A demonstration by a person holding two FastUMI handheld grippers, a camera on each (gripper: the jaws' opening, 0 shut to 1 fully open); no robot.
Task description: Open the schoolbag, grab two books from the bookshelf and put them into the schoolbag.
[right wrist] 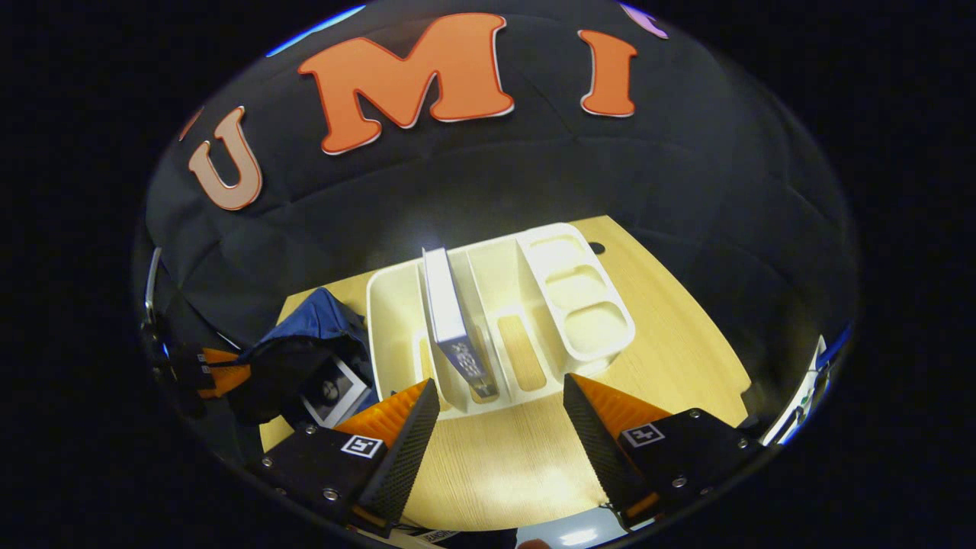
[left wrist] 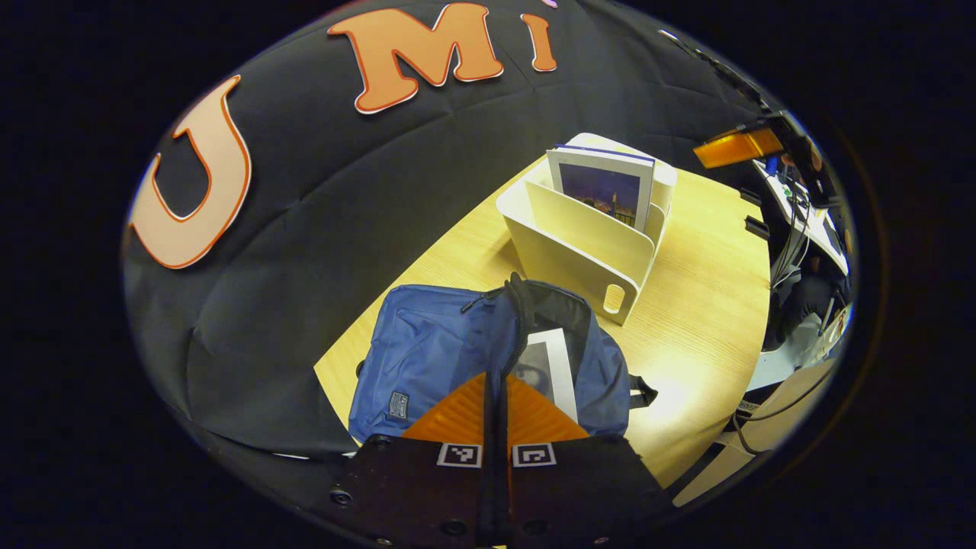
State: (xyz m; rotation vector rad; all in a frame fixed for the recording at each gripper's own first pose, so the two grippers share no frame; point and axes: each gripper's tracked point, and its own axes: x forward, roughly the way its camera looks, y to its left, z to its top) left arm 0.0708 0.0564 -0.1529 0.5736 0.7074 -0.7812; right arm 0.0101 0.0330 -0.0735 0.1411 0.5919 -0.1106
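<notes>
Surface (left wrist: 709, 305) was light wood grain, backed by the black cloth wall. Blue schoolbag (left wrist: 427, 351) lay flat on it near the wall side, mouth unzipped; just beside it stood the white bookshelf (left wrist: 579, 244), upright on the surface, dividers up. In the right gripper view the bookshelf (right wrist: 496, 320) sat mid-surface with the schoolbag (right wrist: 313, 328) at its left, the two touching or nearly so — couldn't tell which.
</notes>
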